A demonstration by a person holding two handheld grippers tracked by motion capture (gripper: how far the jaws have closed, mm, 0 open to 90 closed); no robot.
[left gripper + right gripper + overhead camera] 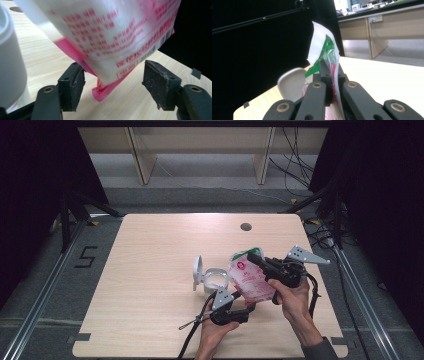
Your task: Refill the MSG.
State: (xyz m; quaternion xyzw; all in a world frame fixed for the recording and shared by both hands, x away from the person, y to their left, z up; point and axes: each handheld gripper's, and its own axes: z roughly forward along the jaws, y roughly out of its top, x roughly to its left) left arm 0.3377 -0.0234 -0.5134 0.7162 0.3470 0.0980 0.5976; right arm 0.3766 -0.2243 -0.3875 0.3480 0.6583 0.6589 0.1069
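Pink-and-white printed plastic pouch [250, 277] with a green top corner is pinched in my right gripper [329, 87], whose black jaws are clamped tight on its upper part and hold it tilted above the bench. My left gripper [112, 82] stands spread beneath it: the pouch's lower pink corner hangs between the two jaws, and neither pad presses on it. Just beside the pouch, toward the left edge of the bench, sits a white plastic container [216, 279] with its hinged round lid [198, 270] flipped up. All of this sits on the light wooden bench [150, 270], in the half nearer the front edge, right of its middle.
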